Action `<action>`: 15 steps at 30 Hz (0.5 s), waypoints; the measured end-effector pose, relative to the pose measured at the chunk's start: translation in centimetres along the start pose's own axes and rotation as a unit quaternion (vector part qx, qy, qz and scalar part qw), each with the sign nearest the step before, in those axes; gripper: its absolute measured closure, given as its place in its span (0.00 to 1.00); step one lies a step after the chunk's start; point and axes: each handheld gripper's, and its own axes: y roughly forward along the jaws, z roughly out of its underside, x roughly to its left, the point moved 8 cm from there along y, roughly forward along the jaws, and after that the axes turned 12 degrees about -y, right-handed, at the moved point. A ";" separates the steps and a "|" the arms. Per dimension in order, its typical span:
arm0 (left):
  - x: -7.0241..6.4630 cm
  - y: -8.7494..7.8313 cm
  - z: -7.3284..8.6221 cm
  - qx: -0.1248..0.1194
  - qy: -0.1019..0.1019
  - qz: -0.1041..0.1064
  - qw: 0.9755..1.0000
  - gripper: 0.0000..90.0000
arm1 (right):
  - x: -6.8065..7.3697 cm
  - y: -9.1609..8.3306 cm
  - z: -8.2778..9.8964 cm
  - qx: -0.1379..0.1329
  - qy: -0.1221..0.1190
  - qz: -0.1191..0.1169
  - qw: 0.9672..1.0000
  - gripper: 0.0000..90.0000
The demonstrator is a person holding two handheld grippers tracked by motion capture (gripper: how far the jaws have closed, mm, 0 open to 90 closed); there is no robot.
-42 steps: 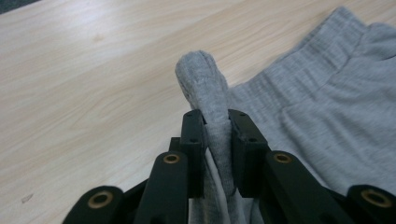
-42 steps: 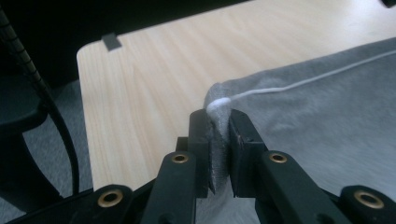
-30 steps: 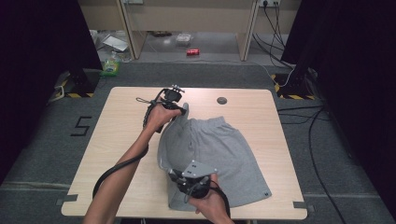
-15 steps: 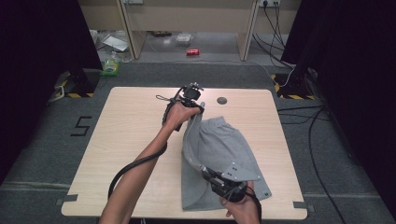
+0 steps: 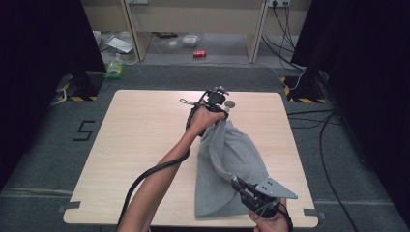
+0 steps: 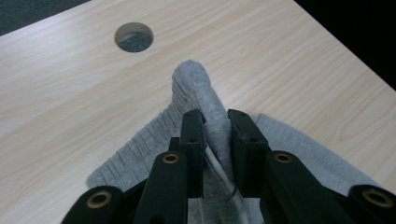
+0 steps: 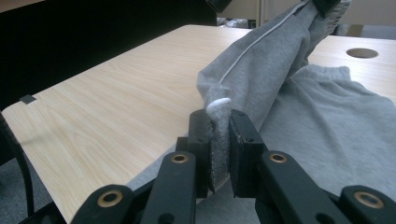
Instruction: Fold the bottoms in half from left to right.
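Folding grey shorts (image 5: 227, 159) across the surface (image 5: 145, 140)
Both grippers' jaws clamp thin cloth edges (waistband (image 6: 196, 88), hem (image 7: 219, 140)); either could slip free under tension, collapsing the fold.

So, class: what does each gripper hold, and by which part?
Both hold the grey shorts: left gripper pinches the ribbed waistband, right gripper a hem edge.

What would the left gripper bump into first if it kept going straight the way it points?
Probably bare table: the left gripper, shut on the grey shorts, points past the folded edge, with the round hole off to one side.
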 end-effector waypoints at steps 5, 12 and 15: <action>-0.9 0.6 -0.3 -0.004 0.002 0.002 1.000 0.84 | -0.6 -0.7 0.5 0.001 0.005 0.009 1.000 0.91; -1.3 1.1 -1.0 -0.035 -0.006 0.016 0.999 0.74 | -1.6 -1.5 0.9 0.002 0.009 0.026 1.000 0.90; -1.3 1.1 -0.9 -0.029 -0.003 0.020 0.999 0.63 | -2.1 -1.7 1.4 0.008 0.009 0.034 0.999 0.90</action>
